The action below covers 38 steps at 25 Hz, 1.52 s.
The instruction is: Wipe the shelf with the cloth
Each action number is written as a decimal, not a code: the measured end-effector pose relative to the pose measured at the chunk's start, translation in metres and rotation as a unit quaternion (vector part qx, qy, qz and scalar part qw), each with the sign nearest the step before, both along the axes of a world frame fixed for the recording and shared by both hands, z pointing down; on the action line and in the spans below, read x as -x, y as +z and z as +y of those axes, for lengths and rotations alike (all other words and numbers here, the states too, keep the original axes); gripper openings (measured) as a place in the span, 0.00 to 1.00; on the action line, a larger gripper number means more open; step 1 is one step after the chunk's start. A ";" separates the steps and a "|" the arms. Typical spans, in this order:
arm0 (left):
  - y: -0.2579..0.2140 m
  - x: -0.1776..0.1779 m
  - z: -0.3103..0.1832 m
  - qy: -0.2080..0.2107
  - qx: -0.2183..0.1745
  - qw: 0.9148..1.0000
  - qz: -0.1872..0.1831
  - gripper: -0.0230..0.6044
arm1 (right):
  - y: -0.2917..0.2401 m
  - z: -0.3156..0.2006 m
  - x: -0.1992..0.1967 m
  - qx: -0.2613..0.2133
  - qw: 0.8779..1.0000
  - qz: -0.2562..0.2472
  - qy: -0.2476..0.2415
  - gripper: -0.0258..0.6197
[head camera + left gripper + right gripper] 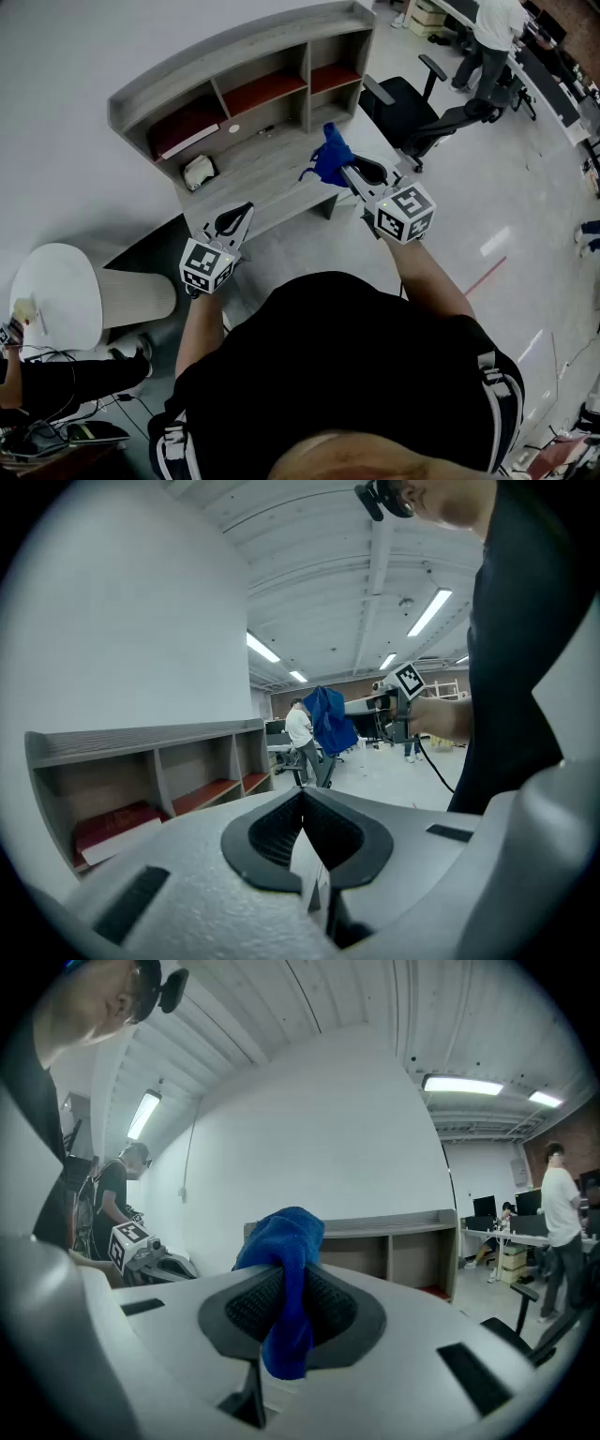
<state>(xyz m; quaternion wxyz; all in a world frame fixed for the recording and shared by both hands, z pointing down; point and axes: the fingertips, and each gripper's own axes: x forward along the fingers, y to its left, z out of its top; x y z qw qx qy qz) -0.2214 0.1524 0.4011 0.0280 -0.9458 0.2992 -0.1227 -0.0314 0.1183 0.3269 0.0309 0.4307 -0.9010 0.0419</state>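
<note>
Pinching the cloth (329, 160), right claw (347, 172) hangs near shelf's (234, 52) front edge.

The head view looks from above the person's shoulders steeply down on the grey shelf (234, 58). It takes in the shelf from end to end, with the left gripper (236, 221) and right gripper (352, 176) near its front edge. The left gripper view sits low and close behind its own jaws, facing level along the shelf (141, 738) front toward the right gripper (375, 705). The right gripper view appears to face roughly the opposite way, its middle masked by the blue cloth (286, 1241). It shares the shelf (394, 1227) and shows the left gripper (159, 1262) at its left.
</note>
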 end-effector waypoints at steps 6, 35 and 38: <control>0.003 0.008 -0.004 0.002 0.003 1.000 0.003 0.06 | 0.001 -0.005 0.005 0.001 1.000 -0.006 0.005 0.13; 0.029 0.066 -0.021 0.033 0.017 0.999 -0.008 0.06 | 0.014 -0.018 0.059 0.011 0.999 -0.009 0.035 0.13; 0.029 0.055 -0.020 0.049 0.009 0.999 -0.010 0.06 | 0.020 -0.018 0.051 0.016 0.999 -0.006 0.039 0.13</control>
